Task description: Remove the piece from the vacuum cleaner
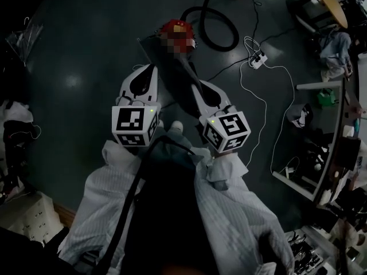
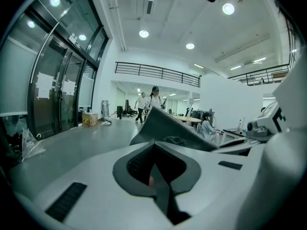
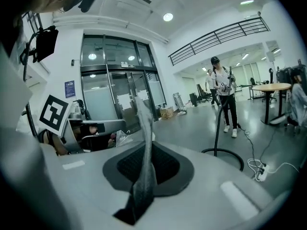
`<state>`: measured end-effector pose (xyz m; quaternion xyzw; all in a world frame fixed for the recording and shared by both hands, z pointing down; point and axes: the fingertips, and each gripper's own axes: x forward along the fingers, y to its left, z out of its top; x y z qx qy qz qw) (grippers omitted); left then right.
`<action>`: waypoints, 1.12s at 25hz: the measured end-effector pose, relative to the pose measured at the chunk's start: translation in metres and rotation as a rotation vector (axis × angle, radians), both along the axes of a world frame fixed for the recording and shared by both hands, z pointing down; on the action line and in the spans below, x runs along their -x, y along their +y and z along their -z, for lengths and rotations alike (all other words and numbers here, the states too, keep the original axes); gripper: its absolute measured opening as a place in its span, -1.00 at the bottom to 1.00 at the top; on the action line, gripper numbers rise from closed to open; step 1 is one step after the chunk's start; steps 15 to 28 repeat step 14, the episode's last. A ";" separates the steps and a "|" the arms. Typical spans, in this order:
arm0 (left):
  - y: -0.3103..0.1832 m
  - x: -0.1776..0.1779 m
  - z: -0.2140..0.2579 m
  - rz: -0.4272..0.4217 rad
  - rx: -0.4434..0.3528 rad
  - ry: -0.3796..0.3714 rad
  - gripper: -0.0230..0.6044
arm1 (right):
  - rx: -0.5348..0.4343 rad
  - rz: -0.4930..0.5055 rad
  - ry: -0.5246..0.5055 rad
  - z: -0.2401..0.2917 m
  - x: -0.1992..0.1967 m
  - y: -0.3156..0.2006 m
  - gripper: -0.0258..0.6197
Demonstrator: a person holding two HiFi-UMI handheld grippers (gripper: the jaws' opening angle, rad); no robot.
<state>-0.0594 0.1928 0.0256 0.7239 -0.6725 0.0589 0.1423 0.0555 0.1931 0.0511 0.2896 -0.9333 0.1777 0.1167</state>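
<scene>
A flat dark grey piece (image 1: pixel 172 79) hangs over the floor in front of the red vacuum cleaner (image 1: pixel 172 25), stretched between my two grippers. My left gripper (image 1: pixel 150 70) sits at its left edge. In the left gripper view the grey piece (image 2: pixel 177 126) rises from behind the left gripper (image 2: pixel 154 150), whose jaws are together on it. My right gripper (image 1: pixel 194 86) holds the right edge. Seen edge-on in the right gripper view, the grey piece (image 3: pixel 144 123) stands pinched in the right gripper (image 3: pixel 144 150). The vacuum's black hose (image 1: pixel 226 39) loops behind.
A power strip (image 1: pixel 256 59) and a white cable (image 1: pixel 269 113) lie on the floor to the right. Desks with clutter (image 1: pixel 332 153) line the right side, white boxes (image 1: pixel 23 211) the lower left. A person (image 3: pixel 223 95) stands holding a hose, near a round table (image 3: pixel 271 86).
</scene>
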 end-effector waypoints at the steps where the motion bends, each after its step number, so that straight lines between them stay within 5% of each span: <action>1: 0.001 -0.001 0.001 -0.001 -0.003 -0.003 -0.91 | -0.001 0.003 -0.003 0.001 0.000 0.002 -0.84; 28: -0.004 -0.019 0.005 -0.004 -0.006 -0.021 -0.91 | -0.015 0.026 -0.019 0.010 -0.009 0.001 -0.84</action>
